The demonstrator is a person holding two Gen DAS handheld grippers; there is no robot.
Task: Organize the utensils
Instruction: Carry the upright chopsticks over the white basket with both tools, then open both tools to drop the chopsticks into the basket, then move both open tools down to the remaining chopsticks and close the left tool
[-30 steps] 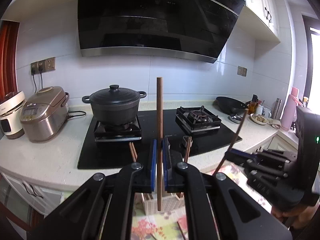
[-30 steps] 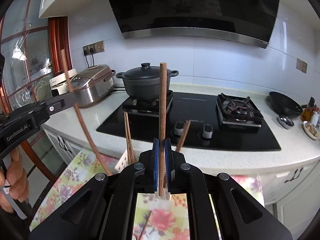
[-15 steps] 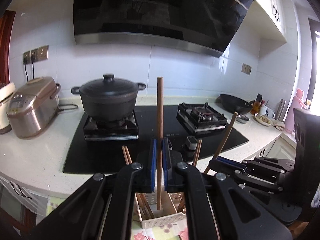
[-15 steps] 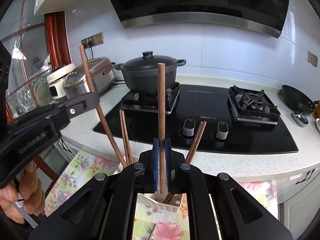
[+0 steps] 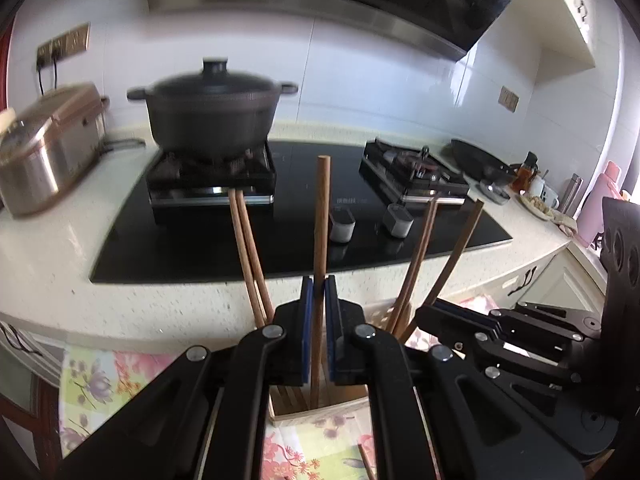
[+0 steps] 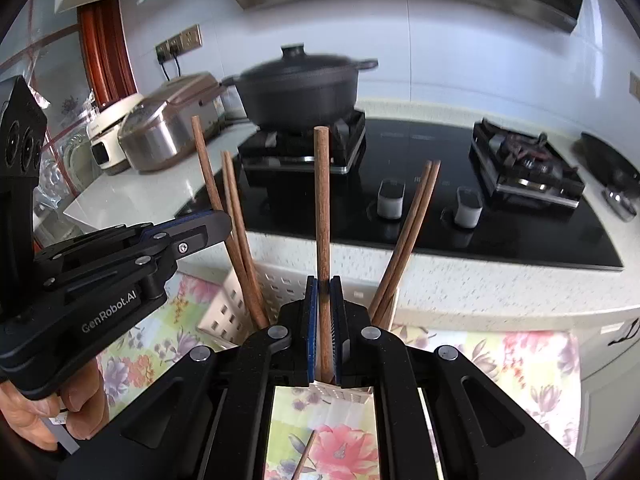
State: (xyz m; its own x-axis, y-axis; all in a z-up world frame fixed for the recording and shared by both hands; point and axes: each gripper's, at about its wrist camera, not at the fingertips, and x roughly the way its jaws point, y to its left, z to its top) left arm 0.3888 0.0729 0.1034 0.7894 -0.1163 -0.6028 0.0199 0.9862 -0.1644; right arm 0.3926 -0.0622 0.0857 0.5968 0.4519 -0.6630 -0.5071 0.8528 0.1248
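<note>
the far counter point(image 5: 52, 248) carries a black hob point(image 5: 288, 240) with a lidded pot point(image 5: 212, 112) on its left burner and a rice cooker point(image 5: 44, 152) further left. nearer, below the counter's edge, a floral cloth point(image 6: 532, 364) lies under a white perforated holder point(image 6: 276, 288) with two pairs of chopsticks leaning in it, one pair left point(image 6: 236, 232) and one right point(image 6: 408, 240).

each handheld gripper is clenched on a single upright chopstick. the left gripper point(image 5: 319, 300) holds its chopstick point(image 5: 321, 216) over the holder, lower tip inside the opening (as far as the left view shows). the right gripper point(image 6: 325, 304) grips its chopstick point(image 6: 322, 208) above the holder's near edge; whether that tip is inside i cannot tell.

risks from here, as i judge them: both grippers crowd the same small holder, so they may knock together, or one may nudge the leaning pairs and tip the light holder over. a chopstick let go while its tip is outside the rim would drop onto the cloth, where a loose one point(image 6: 306, 456) already lies. a chopstick freed too high could bounce out.

readable writing: "GenRobot.AI" on the left gripper's body in the right view. the print on the hob front is too small to read.
</note>
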